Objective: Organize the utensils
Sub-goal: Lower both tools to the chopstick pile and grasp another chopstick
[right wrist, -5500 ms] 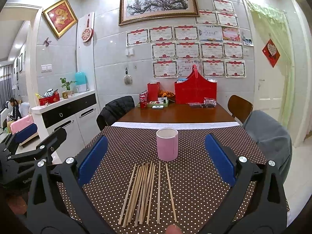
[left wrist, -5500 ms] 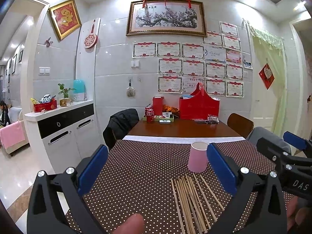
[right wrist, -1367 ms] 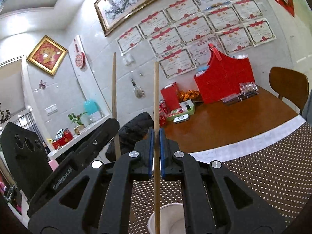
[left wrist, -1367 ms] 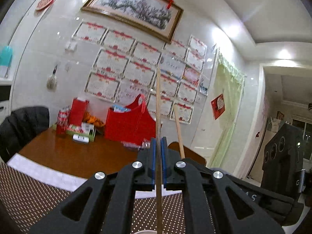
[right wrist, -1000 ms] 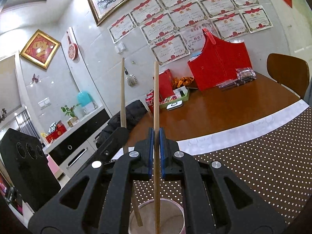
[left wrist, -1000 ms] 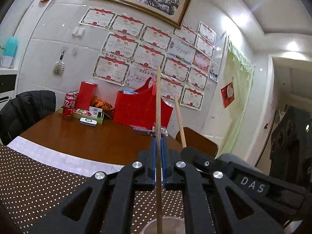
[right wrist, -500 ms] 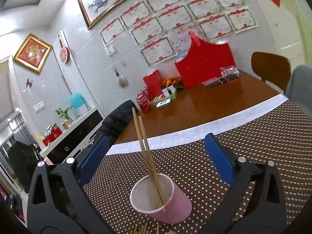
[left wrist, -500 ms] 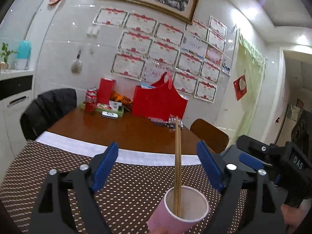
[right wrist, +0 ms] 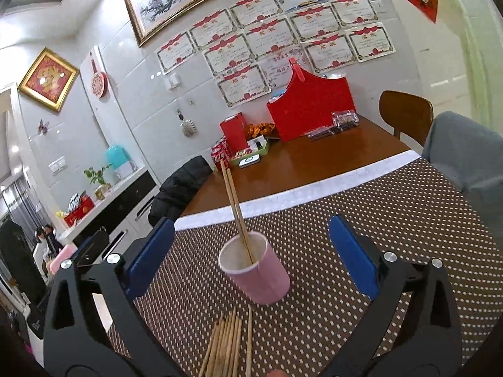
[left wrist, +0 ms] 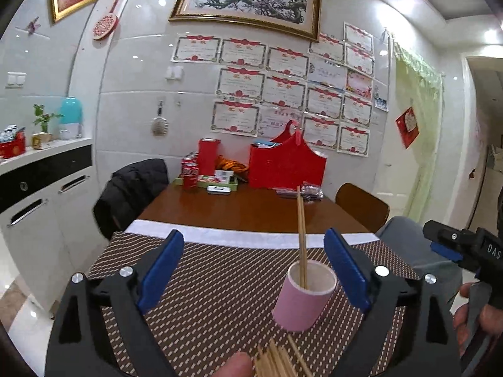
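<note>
A pink cup (left wrist: 303, 297) (right wrist: 257, 275) stands on the brown dotted tablecloth (left wrist: 201, 286). Two wooden chopsticks (left wrist: 301, 235) (right wrist: 235, 207) stand upright in it. Several more chopsticks (left wrist: 278, 363) (right wrist: 229, 342) lie flat on the cloth in front of the cup. My left gripper (left wrist: 251, 270) is open and empty, above the cloth just left of the cup. My right gripper (right wrist: 251, 251) is open and empty, with the cup between its fingers' line of sight. The right gripper also shows at the right edge of the left wrist view (left wrist: 462, 245).
The far half of the table (left wrist: 239, 210) is bare wood with a red box (left wrist: 286, 168), soda cans (left wrist: 190, 176) and a tray. A chair with a black jacket (left wrist: 132, 188) stands at the left, a wooden chair (left wrist: 361, 204) at the right. A white cabinet (left wrist: 37, 194) lines the left wall.
Both grippers opened and let their chopsticks drop into the pink cup, then pulled back toward me and lower. The loose chopsticks came back into view.
</note>
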{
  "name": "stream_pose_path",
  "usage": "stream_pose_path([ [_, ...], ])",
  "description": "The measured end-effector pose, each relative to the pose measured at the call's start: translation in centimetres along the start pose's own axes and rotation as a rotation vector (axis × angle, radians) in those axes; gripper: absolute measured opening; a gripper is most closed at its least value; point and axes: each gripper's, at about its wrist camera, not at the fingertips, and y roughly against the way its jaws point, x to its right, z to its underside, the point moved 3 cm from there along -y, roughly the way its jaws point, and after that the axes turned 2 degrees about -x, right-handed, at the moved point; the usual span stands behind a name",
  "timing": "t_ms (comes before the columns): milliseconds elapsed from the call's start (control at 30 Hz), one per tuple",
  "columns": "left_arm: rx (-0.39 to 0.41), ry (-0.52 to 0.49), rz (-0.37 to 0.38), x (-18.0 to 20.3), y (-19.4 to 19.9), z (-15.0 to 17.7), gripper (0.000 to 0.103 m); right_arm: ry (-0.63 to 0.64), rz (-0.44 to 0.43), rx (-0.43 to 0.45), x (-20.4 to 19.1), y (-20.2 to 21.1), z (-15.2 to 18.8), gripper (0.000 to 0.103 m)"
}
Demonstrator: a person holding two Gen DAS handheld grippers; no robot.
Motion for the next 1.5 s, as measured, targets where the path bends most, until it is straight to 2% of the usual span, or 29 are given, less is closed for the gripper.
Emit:
stream_pose_path([
  [233, -0.036, -0.031, -0.097, -0.5, 4.0, 1.6, 0.089, 0.062, 0.008, -0.074, -0.6, 2.3, 2.0, 0.097],
  [367, -0.109, -0.034, -0.138, -1.4, 4.8, 3.9, 0.089, 0.091, 0.024, -0.133, -0.5, 2.6, 4.0, 0.097],
  [467, -0.22, -0.039, -0.151, -1.9, 4.1, 6.7, 0.089, 0.106, 0.055, -0.21, 0.1, 2.4, 6.5, 0.097],
  [633, -0.401, -0.047, -0.129, -2.0, 2.7, 11.7, 0.089, 0.134, 0.073, -0.34, 0.7, 1.1, 10.3, 0.097],
  [767, -0.515, -0.068, -0.099, -1.5, 1.9, 15.0, 0.089, 0.135, 0.073, -0.407, 0.9, 0.0, 12.3, 0.097],
  [967, -0.645, -0.124, -0.098, -1.5, 0.4, 18.6, 0.089, 0.151, 0.076, -0.473, 0.4, -1.7, 14.3, 0.097],
  [1167, -0.715, -0.16, -0.079, -1.1, -0.7, 20.2, 0.089, 0.199, 0.104, -0.548, 0.3, -3.2, 16.4, 0.097],
  [1300, -0.725, -0.162, -0.053, -0.8, -1.4, 20.6, 0.089, 0.23, 0.127, -0.591, 0.0, -4.1, 17.5, 0.097],
  [1367, -0.733, -0.185, -0.078, -0.9, -1.9, 20.8, 0.089, 0.26, 0.135, -0.614, -0.4, -4.7, 18.1, 0.097],
  [1500, -0.738, -0.156, -0.068, -1.4, -2.7, 20.7, 0.089, 0.299, 0.15, -0.664, -1.2, -5.9, 19.2, 0.097],
])
